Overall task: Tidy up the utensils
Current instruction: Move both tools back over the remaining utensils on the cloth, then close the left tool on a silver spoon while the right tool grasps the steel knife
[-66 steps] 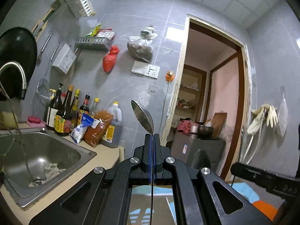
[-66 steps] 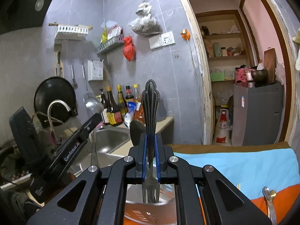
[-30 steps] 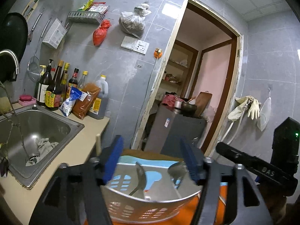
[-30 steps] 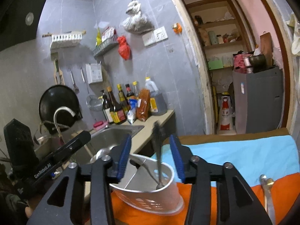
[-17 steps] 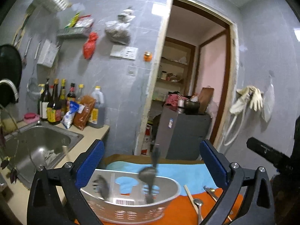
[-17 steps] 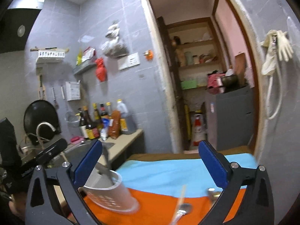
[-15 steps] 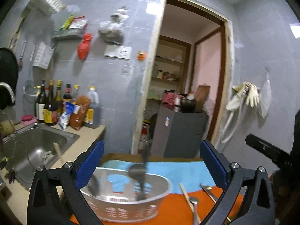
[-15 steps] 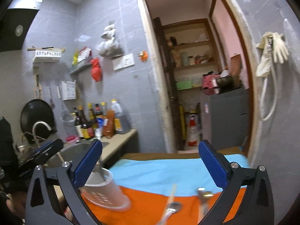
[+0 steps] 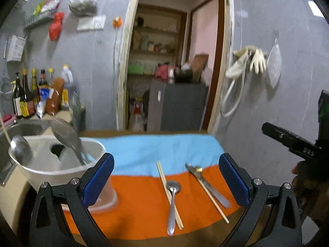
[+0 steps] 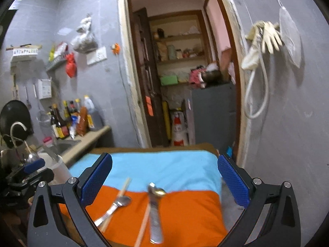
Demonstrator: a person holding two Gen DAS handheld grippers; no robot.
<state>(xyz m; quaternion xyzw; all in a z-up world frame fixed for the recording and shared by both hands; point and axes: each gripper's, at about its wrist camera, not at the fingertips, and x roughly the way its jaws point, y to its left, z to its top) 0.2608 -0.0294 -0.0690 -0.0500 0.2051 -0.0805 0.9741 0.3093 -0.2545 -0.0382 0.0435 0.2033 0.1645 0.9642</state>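
Four utensils are left on the two-coloured cloth, light blue at the far half and orange at the near half [image 9: 144, 201], which is spread over a brown table [image 9: 144, 241]. To the left, at the cloth's edge beside the steel sink [image 9: 20, 128], a pale plastic utensil holder with an inner divider [image 9: 53, 164] is seen, and a large steel ladle-like spoon [image 9: 65, 138] and a smaller steel spoon [image 9: 19, 151] already lean in it.

The step in hand is judged to be the return for another pick: both tools are empty. The left gripper [image 9: 166, 177] is spread wide with nothing between its blue pads, and the right gripper [image 10: 164, 179] is likewise fully released and bare.

On the orange part, a flat steel table knife with a brass-coloured end [image 9: 205, 185] is laid obliquely, its blade toward the near edge. A slim steel spoon [image 9: 172, 201] is laid with its bowl away from the viewer. One pale wooden chopstick [image 9: 168, 193] lies touching the spoon along its left side, and a second pale wooden chopstick [image 9: 211, 199] lies against the knife; motion blur makes it uncertain whether it crosses under the blade.

The next move is thought to call for a descent over one thin piece, jaws set across its shaft, with care that the touching neighbour is not pinched as well.
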